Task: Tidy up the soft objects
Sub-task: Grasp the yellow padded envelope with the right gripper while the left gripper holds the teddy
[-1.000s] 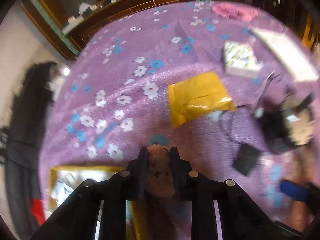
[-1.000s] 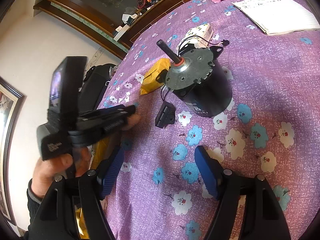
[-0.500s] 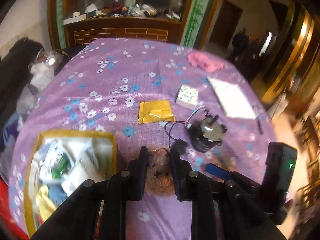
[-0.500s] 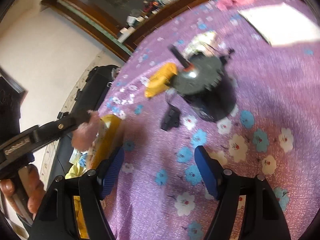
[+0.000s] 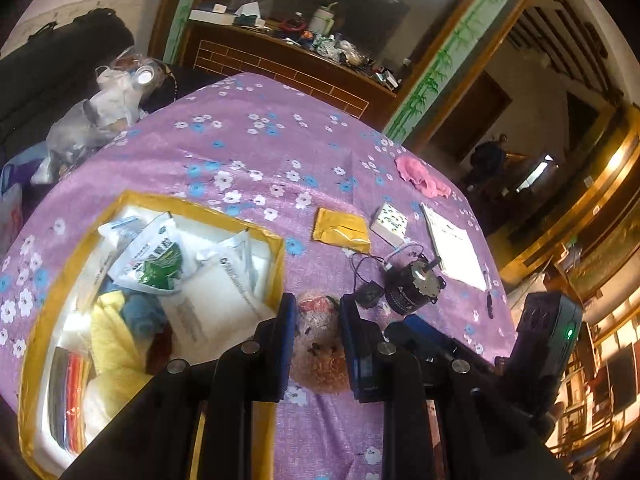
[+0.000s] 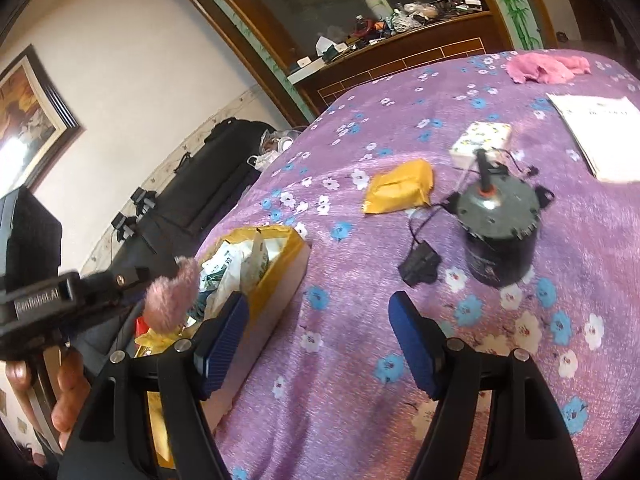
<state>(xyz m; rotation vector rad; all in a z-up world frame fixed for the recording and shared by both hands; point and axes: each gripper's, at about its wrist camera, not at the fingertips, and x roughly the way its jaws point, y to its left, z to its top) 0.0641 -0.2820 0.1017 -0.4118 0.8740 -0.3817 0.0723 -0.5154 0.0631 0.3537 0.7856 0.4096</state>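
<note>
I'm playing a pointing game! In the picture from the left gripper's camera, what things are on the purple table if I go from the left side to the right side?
yellow-edged box → fuzzy toy in the left gripper → gold packet → little spotted box → black motor → white paper

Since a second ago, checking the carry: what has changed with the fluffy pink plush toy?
The left gripper, still shut on the fluffy pink plush toy, has carried it up off the purple floral tablecloth toward the yellow-rimmed box. The right gripper stays open and empty; the black motor is unmoved.
</note>
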